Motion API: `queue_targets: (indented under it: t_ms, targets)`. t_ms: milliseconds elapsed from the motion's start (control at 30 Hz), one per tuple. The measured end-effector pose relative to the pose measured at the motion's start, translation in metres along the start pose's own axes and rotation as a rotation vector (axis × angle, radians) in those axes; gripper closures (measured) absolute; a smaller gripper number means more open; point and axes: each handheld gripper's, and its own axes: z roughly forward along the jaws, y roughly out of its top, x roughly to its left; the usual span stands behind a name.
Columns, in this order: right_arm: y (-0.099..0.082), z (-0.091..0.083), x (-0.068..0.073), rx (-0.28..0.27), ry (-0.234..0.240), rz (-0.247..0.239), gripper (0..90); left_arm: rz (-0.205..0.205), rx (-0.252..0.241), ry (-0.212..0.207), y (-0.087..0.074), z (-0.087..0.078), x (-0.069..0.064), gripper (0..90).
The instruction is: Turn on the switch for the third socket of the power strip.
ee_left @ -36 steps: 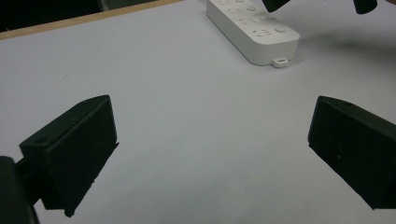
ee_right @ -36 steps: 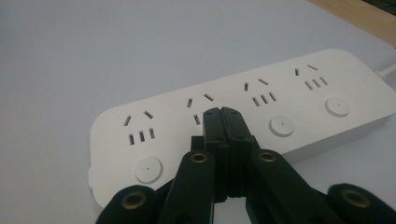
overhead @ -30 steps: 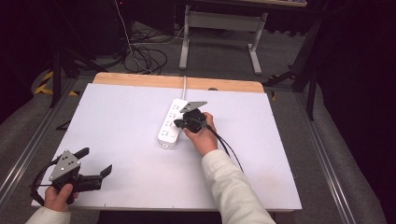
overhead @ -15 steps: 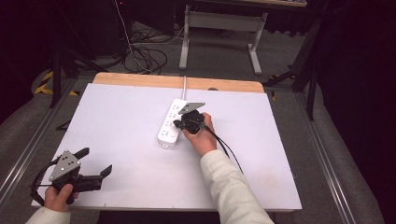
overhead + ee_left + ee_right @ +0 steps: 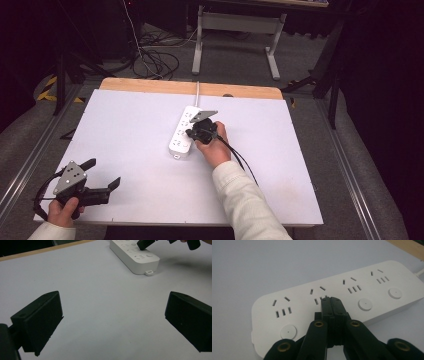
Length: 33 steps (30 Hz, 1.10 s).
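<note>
**Closed jaws poised over the power strip's buttons**

Dark floor and tangled cables surround a white counter. From the high view, a white power strip lies near the counter's middle, its long axis running away from the person, cord toward the far edge. The right gripper sits at its right side; the left gripper waits well apart at the near-left corner, jaws spread and empty.

Left gripper view: the strip lies ahead and to the right, beyond wide-open jaws.

Right gripper view: jaws pressed together, holding nothing, tips over the strip beside the second socket, between two round buttons. The right hand is clearly nearer.
</note>
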Motion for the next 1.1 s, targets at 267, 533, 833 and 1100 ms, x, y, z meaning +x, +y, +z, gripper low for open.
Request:
queue_targets:
  t_ms: [267, 533, 833, 1100]
  targets:
    - [-0.001, 0.001, 0.001, 0.001, -0.005, -0.004, 90.0, -0.002, 0.002, -0.001, 0.000, 0.001, -0.001, 1.7]
    - [0.006, -0.007, 0.006, -0.043, -0.015, -0.038, 90.0, -0.006, 0.001, -0.002, 0.000, 0.001, 0.000, 1.7]
    - [0.015, -0.027, 0.010, -0.079, -0.031, -0.069, 90.0, -0.005, -0.003, 0.001, 0.000, 0.001, 0.000, 1.7]
    - [0.018, -0.038, 0.011, -0.112, -0.021, -0.073, 90.0, -0.004, 0.001, -0.001, 0.000, 0.001, 0.000, 1.7]
